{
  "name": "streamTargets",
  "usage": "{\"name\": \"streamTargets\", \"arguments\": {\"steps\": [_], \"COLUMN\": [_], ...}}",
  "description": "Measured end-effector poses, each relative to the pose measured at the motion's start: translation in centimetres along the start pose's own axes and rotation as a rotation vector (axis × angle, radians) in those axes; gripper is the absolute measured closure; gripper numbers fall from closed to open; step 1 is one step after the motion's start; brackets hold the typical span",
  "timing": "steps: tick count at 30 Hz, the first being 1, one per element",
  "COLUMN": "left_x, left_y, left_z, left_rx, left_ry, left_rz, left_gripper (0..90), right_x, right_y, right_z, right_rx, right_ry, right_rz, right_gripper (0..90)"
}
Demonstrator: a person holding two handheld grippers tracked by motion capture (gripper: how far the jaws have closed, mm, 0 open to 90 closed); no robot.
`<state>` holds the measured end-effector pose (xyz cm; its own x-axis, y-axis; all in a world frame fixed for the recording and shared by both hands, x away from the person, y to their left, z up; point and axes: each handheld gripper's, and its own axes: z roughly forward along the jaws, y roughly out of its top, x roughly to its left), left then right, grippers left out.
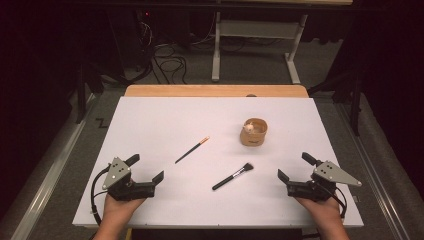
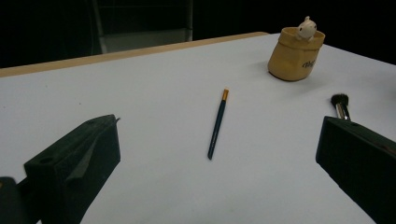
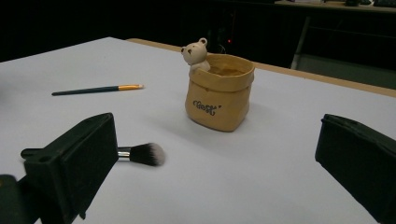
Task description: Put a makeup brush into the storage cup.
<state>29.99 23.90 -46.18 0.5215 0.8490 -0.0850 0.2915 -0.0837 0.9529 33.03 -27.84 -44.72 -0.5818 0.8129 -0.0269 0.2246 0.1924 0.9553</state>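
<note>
The left gripper [image 1: 148, 168] is held low over the near left part of the white table [image 1: 150, 120], its jaws spread wide with nothing between them. The right gripper [image 1: 293, 166] is held the same way over the near right part — jaws wide apart and empty, as its own view confirms.

Places are given from the tan pot [image 1: 253, 132], a sack-shaped holder standing upright on the right half of the table, with a small bear figure [image 3: 195, 54] perched at its rim. The makeup brush [image 1: 233, 176] lies flat on the table nearer the person than the pot and a little to its left, its dark bristles turned toward the pot, its black handle pointing away toward the near edge. It is seen between the two grippers, closer to the right one, touching neither. The thin dark pencil [image 1: 192, 149] lies flat well to the left of the pot, its orange tip toward the pot — apart from the brush and nearer the left gripper.

A wooden strip [image 1: 215, 90] is seen along the table's far edge, beyond the pot.
</note>
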Motion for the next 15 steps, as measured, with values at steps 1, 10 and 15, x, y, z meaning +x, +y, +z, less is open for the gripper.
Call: {"name": "streamTargets", "arguments": {"steps": [1, 10, 15], "left_x": [0.01, -0.07, -0.09], "left_y": [0.02, 0.01, 0.01], "left_z": [-0.04, -0.04, -0.02], "left_rx": [-0.003, -0.011, -0.008], "left_ry": [0.002, 0.010, 0.010], "left_rz": [0.000, -0.007, -0.004], "left_gripper": [0.6, 0.6, 0.6], "right_x": [0.02, -0.16, -0.16], "right_y": [0.00, 0.00, 0.12], "right_z": [-0.06, -0.32, -0.38], "right_rx": [-0.002, -0.012, -0.019], "right_ry": [-0.003, -0.016, -0.019], "right_rz": [0.000, -0.015, -0.015], "right_gripper": [0.2, 0.3, 0.3]}}
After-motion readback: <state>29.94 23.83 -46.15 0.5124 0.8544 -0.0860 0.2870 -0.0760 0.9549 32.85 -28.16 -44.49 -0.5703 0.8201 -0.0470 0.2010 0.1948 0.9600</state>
